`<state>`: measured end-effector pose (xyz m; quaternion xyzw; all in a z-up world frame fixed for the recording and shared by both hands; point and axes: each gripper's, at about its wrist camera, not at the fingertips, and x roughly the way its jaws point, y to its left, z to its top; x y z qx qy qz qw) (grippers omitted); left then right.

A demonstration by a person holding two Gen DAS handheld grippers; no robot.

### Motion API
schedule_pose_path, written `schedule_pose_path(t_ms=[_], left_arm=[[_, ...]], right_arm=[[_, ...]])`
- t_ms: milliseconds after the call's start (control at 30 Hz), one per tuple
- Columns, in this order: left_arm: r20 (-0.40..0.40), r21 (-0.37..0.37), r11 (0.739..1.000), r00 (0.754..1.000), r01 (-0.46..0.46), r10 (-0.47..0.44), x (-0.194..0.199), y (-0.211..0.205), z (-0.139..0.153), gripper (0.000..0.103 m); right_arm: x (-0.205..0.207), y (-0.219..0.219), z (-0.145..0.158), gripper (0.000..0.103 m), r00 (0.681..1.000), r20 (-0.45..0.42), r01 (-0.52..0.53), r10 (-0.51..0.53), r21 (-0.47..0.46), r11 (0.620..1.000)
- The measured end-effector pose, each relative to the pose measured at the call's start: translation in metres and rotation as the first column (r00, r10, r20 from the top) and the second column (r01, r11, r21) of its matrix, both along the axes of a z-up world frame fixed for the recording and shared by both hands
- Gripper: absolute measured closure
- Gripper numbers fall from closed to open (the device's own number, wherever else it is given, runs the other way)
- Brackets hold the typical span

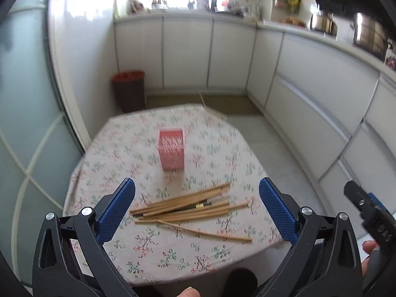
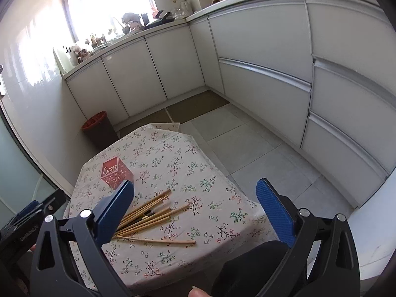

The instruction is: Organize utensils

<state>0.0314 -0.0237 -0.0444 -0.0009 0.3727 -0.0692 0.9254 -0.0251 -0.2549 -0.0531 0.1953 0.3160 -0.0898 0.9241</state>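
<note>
Left gripper [image 1: 196, 212]: spread wide, empty, held above the near edge of the table; blue pads [image 1: 116, 212] stand to either side of the chopsticks in its view, not touching them.
Right gripper [image 2: 195, 214]: also spread wide, empty, above the near right part of the table; its body shows at the right edge of the left wrist view.
Chopsticks [image 1: 188, 208]: a loose pile of wooden sticks lying flat on the near half of the table, mostly fanned toward far right; one stick [image 1: 205, 232] lies apart, just nearer, angled across; a dark piece sits among them.
Holder [image 1: 171, 149]: pink, square, perforated, upright, beyond the pile toward the table's middle, clear of the sticks.
Table [image 2: 178, 148]: covered by a floral cloth.
Bin [image 2: 97, 130]: dark with red rim, on the floor past the far left corner.
Cabinets [image 2: 259, 49]: white, along the far and right walls.
</note>
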Motion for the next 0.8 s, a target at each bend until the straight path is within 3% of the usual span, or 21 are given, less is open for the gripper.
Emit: schedule_pose_path(t_ms=[100,200,367,500,600,700,800], left_arm=[[-0.17,0.002,0.998,0.983,0.063,-0.062,0.041,-0.006,-0.037,0.007],[-0.302,0.003,0.993,0.946,0.12,-0.113,0.077,-0.017,-0.078,0.007],[-0.494,0.037,0.969,0.847,0.246,-0.196,0.136,-0.056,-0.144,0.007],[-0.564,0.085,0.941,0.794,0.329,-0.227,0.178,-0.084,-0.182,0.008],[-0.622,0.113,0.919,0.748,0.377,-0.23,0.203,-0.096,-0.208,0.019],[-0.67,0.117,0.902,0.703,0.416,-0.237,0.217,-0.103,-0.229,0.035],[-0.679,0.144,0.881,0.693,0.45,-0.242,0.222,-0.106,-0.24,0.044]], right_arm=[[0.022,-0.013,-0.022,0.007,0.999,-0.048,-0.022,0.025,0.072,0.997],[0.045,-0.029,-0.05,0.007,0.993,-0.082,-0.072,0.089,0.186,0.98],[0.083,-0.045,-0.105,0.007,0.964,-0.132,-0.165,0.23,0.378,0.911],[0.098,-0.049,-0.133,0.007,0.954,-0.17,-0.157,0.245,0.413,0.897],[0.106,-0.054,-0.144,0.007,0.951,-0.182,-0.144,0.249,0.453,0.88],[0.114,-0.056,-0.161,0.007,0.939,-0.227,-0.097,0.258,0.545,0.833],[0.117,-0.057,-0.183,0.007,0.914,-0.299,-0.018,0.273,0.645,0.764]])
